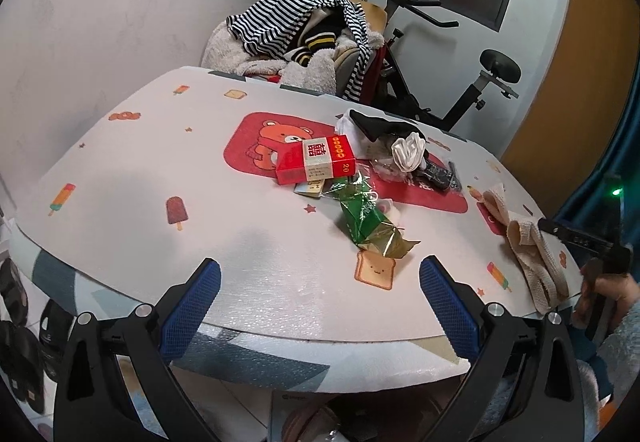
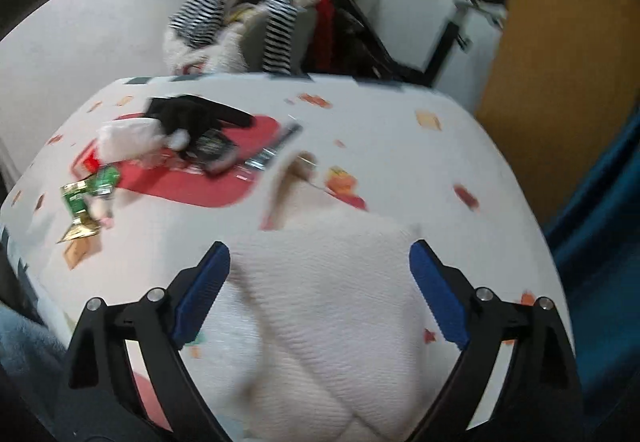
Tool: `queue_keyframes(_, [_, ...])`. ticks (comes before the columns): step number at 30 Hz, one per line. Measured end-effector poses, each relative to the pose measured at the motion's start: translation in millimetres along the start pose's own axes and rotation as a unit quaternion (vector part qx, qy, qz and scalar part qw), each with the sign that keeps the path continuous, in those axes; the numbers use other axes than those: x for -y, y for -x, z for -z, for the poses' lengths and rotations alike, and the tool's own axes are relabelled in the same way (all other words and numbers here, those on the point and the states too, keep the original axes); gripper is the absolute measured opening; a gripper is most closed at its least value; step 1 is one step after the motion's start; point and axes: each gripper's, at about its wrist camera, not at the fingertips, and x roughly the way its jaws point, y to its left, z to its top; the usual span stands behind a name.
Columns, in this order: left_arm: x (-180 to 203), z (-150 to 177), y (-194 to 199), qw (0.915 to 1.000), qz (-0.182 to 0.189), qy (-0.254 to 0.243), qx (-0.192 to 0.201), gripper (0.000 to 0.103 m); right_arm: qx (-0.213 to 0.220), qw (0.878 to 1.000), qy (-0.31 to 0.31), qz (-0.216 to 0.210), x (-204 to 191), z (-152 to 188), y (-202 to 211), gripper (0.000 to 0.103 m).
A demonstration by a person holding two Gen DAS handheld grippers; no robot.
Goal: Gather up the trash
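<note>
The left wrist camera looks forward and slightly downward between two blue-padded fingers (image 1: 192,306) from the near edge of a patterned table (image 1: 120,169). Ahead of the fingertips lies a green wrapper (image 1: 364,217), with a red box (image 1: 316,161) farther on. The right wrist camera sits lower and closer to the tabletop (image 2: 400,145), facing the same way; this view is blurred. A cream cloth (image 2: 324,302) fills the space between its fingers (image 2: 200,298). Both views share the wrapper (image 2: 90,193), the cloth (image 1: 532,258), and a striped garment (image 1: 296,13) beyond the table.
</note>
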Motion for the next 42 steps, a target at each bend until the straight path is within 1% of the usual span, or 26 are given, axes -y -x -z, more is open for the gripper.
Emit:
queue_keyframes(3, [1, -1, -4, 0.9999, 0.008, 0.006, -0.007, 0.097, -0.032, 0.998, -0.062, -0.007, 28, 5, -22, 0.090])
queue_keyframes(5, [1, -3, -9, 0.9998, 0.010, 0.011, -0.014, 0.097, -0.053, 0.994, -0.089, -0.027, 35, 10, -37, 0.090])
queue_keyframes(7, [0, -4, -13, 0.9996, 0.014, 0.015, -0.018, 0.097, -0.064, 0.993, -0.091, -0.035, 32, 13, -46, 0.089])
queue_keyframes(8, [0, -6, -16, 0.9994, 0.018, 0.020, -0.022, 0.097, -0.068, 0.993, -0.085, -0.035, 28, 14, -50, 0.087])
queue_keyframes(9, [0, -7, -17, 0.9992, 0.021, 0.022, -0.024, 0.097, -0.071, 0.993, -0.083, -0.034, 24, 15, -53, 0.083])
queue_keyframes(11, [0, -10, -22, 0.9987, 0.026, 0.031, -0.031, 0.097, -0.070, 0.993, -0.085, -0.034, 17, 16, -56, 0.081])
queue_keyframes(13, [1, -12, -27, 0.9983, 0.028, 0.035, -0.036, 0.096, -0.067, 0.994, -0.073, -0.037, 8, 15, -57, 0.072])
queue_keyframes(14, [3, -14, -30, 0.9980, 0.030, 0.037, -0.041, 0.091, -0.066, 0.995, -0.066, -0.038, 4, 16, -57, 0.070])
queue_keyframes(15, [5, -15, -34, 0.9978, 0.031, 0.036, -0.047, 0.087, -0.064, 0.996, -0.055, -0.040, -2, 17, -57, 0.064])
queue_keyframes(16, [8, -16, -39, 0.9974, 0.034, 0.036, -0.054, 0.086, -0.062, 0.996, -0.046, -0.041, -6, 17, -55, 0.057])
queue_keyframes(17, [9, -17, -43, 0.9969, 0.037, 0.037, -0.059, 0.084, -0.059, 0.997, -0.035, -0.043, -12, 18, -54, 0.052])
queue_keyframes(19, [13, -18, -54, 0.9954, 0.045, 0.043, -0.072, 0.079, -0.056, 0.996, -0.032, -0.055, -16, 20, -53, 0.034])
queue_keyframes(21, [15, -21, -64, 0.9938, 0.051, 0.053, -0.083, 0.073, -0.053, 0.995, -0.044, -0.072, -17, 22, -51, 0.028])
queue_keyframes(22, [15, -22, -68, 0.9930, 0.054, 0.059, -0.087, 0.071, -0.049, 0.995, -0.049, -0.074, -16, 24, -51, 0.027])
queue_keyframes(24, [13, -27, -83, 0.9896, 0.064, 0.082, -0.099, 0.064, -0.044, 0.994, -0.056, -0.078, -16, 26, -50, 0.026])
queue_keyframes(26, [9, -33, -95, 0.9871, 0.063, 0.103, -0.105, 0.060, -0.042, 0.994, -0.065, -0.083, -16, 29, -49, 0.026])
queue_keyframes(28, [3, -38, -106, 0.9851, 0.055, 0.122, -0.109, 0.055, -0.040, 0.994, -0.060, -0.081, -18, 30, -48, 0.025])
queue_keyframes(30, [-3, -42, -117, 0.9822, 0.055, 0.140, -0.113, 0.049, -0.037, 0.995, -0.051, -0.074, -22, 32, -47, 0.025])
queue_keyframes(31, [-5, -45, -123, 0.9807, 0.053, 0.147, -0.117, 0.047, -0.036, 0.995, -0.051, -0.073, -22, 32, -47, 0.025])
queue_keyframes(32, [-6, -46, -128, 0.9798, 0.052, 0.150, -0.121, 0.043, -0.034, 0.995, -0.053, -0.073, -22, 32, -47, 0.025])
queue_keyframes(34, [-8, -48, -136, 0.9784, 0.053, 0.155, -0.126, 0.036, -0.033, 0.995, -0.057, -0.076, -21, 33, -47, 0.025])
queue_keyframes(35, [-9, -49, -138, 0.9781, 0.054, 0.157, -0.126, 0.028, -0.032, 0.995, -0.057, -0.076, -21, 33, -47, 0.025])
queue_keyframes(36, [-8, -50, -140, 0.9780, 0.055, 0.157, -0.126, 0.022, -0.031, 0.995, -0.057, -0.076, -21, 34, -47, 0.025])
queue_keyframes(38, [-6, -51, -137, 0.9801, 0.056, 0.147, -0.122, 0.020, -0.029, 0.995, -0.057, -0.077, -20, 34, -47, 0.025])
queue_keyframes(40, [-4, -53, -130, 0.9825, 0.064, 0.133, -0.114, 0.002, -0.030, 0.995, -0.058, -0.078, -20, 34, -47, 0.025])
queue_keyframes(42, [-2, -57, -122, 0.9843, 0.069, 0.122, -0.107, 0.002, -0.034, 0.995, -0.060, -0.078, -20, 34, -47, 0.025])
